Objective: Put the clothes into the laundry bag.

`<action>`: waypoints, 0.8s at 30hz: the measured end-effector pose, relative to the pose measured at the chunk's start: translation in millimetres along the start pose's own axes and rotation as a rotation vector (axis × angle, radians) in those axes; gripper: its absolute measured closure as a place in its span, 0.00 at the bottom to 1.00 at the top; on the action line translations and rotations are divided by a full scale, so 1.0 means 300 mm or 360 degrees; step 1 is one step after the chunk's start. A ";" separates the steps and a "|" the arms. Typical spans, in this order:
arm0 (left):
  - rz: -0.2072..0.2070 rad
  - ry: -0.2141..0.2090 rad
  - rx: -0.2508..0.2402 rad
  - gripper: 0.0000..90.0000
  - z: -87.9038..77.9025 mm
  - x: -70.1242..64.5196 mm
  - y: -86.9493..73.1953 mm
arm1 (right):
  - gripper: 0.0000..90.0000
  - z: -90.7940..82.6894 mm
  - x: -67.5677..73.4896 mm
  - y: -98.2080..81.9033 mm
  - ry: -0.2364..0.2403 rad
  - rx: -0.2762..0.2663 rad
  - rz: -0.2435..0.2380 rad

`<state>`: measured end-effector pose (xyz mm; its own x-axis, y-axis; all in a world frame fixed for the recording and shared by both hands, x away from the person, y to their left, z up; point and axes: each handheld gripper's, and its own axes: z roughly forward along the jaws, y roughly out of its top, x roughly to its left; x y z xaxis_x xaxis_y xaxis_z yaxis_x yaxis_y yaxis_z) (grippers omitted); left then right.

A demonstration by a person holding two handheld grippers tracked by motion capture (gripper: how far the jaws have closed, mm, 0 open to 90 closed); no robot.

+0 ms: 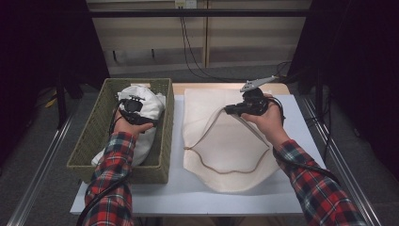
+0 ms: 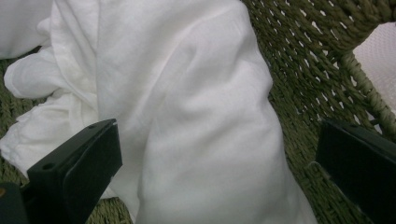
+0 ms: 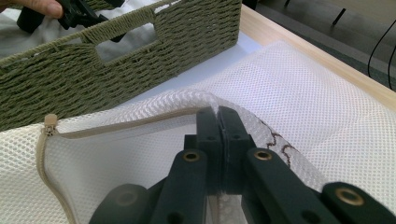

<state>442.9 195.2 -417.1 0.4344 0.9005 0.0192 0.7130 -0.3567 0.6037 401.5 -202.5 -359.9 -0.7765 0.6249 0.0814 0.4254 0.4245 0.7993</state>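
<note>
A white cloth (image 1: 151, 104) lies bunched in a green woven basket (image 1: 165, 136) at the table's left. My left gripper (image 1: 131, 106) hovers just over it, pointing down into the basket. In the left gripper view its jaws stand wide open on either side of a thick fold of the cloth (image 2: 196, 116), with the left gripper (image 2: 217, 140) not pressing it. A cream mesh bag (image 1: 226, 155) with a tan zip edge lies flat to the right. My right gripper (image 1: 231, 110) is shut on the bag's opening rim (image 3: 205, 100) and holds it raised; right gripper (image 3: 218, 114).
The basket's wall with a handle slot (image 3: 140, 56) stands close to the bag's left side. The white table top (image 1: 188, 195) has a wooden strip along its far edge (image 3: 299, 51). Cables hang behind the table, and dark curtains flank both sides.
</note>
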 end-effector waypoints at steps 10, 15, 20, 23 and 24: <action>0.0067 0.0047 0.0143 0.01 0.047 0.009 -0.015 | 0.99 0.006 -0.008 -0.011 -0.0006 0.0005 0.0020; 0.0092 0.0060 0.0158 0.04 0.058 0.007 -0.017 | 0.99 0.007 -0.011 -0.019 -0.0007 0.0007 0.0027; 0.0122 0.0051 0.0187 0.05 0.069 0.007 -0.023 | 0.99 0.005 -0.018 -0.027 -0.0009 0.0010 0.0045; 0.0112 0.0029 0.0184 0.05 0.072 0.016 -0.029 | 0.99 0.004 -0.018 -0.028 -0.0015 0.0009 0.0043; 0.0114 0.0032 0.0178 0.06 0.073 0.015 -0.031 | 0.99 0.004 -0.018 -0.028 -0.0011 0.0010 0.0039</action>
<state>450.3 197.2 -440.1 0.4759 0.8762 0.0755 0.7379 -0.4446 0.5077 402.6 -208.6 -367.8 -0.7624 0.6398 0.0966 0.4472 0.4130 0.7934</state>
